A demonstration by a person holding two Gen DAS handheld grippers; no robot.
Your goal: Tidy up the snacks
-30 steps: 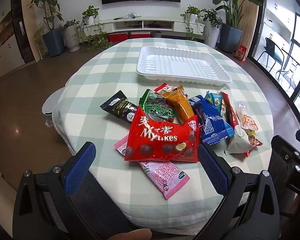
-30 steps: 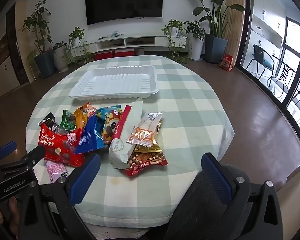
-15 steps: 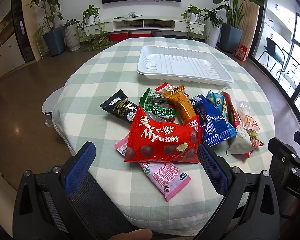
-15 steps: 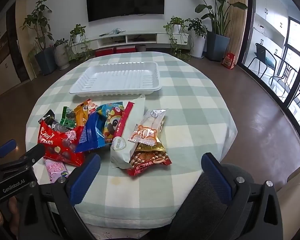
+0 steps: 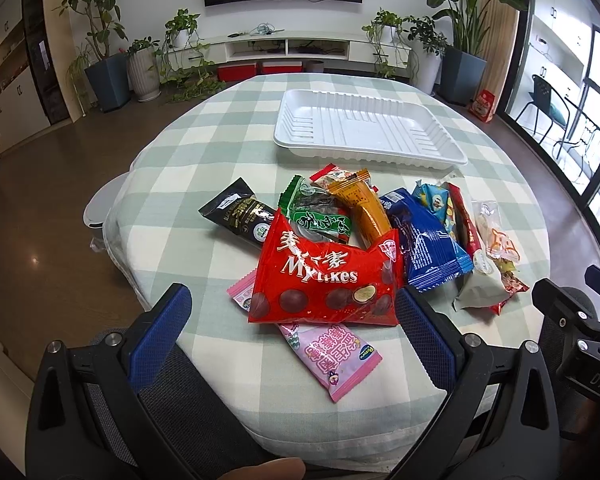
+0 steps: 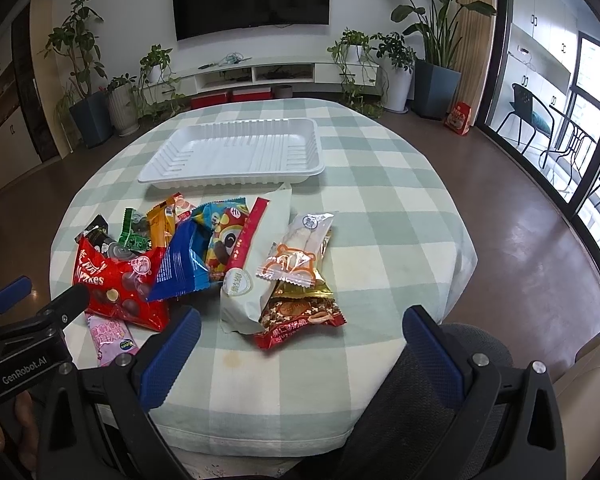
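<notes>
A pile of several snack packs lies on the checked round table (image 5: 188, 160): a red Mylikes bag (image 5: 324, 280) (image 6: 116, 284), a pink pack (image 5: 332, 352), a black pack (image 5: 240, 212), a green pack (image 5: 320, 216), an orange pack (image 5: 360, 204), a blue pack (image 5: 428, 244) (image 6: 180, 264), a pale green pouch (image 6: 256, 264) and a clear bear-print pack (image 6: 300, 256). Behind them sits an empty white tray (image 5: 364, 128) (image 6: 236, 152). My left gripper (image 5: 292, 328) is open just in front of the red bag. My right gripper (image 6: 300, 352) is open near the red-gold pack (image 6: 300, 316).
The table's front edge is right below both grippers. A grey mesh chair back (image 6: 452, 360) sits under them. Beyond the table are potted plants (image 5: 104, 64), a TV shelf (image 5: 284, 44) and brown floor (image 6: 540, 240). Glass doors stand at the right.
Both grippers have edged slightly forward and up toward the pile; the snacks and tray look a little nearer. Nothing on the table has moved.
</notes>
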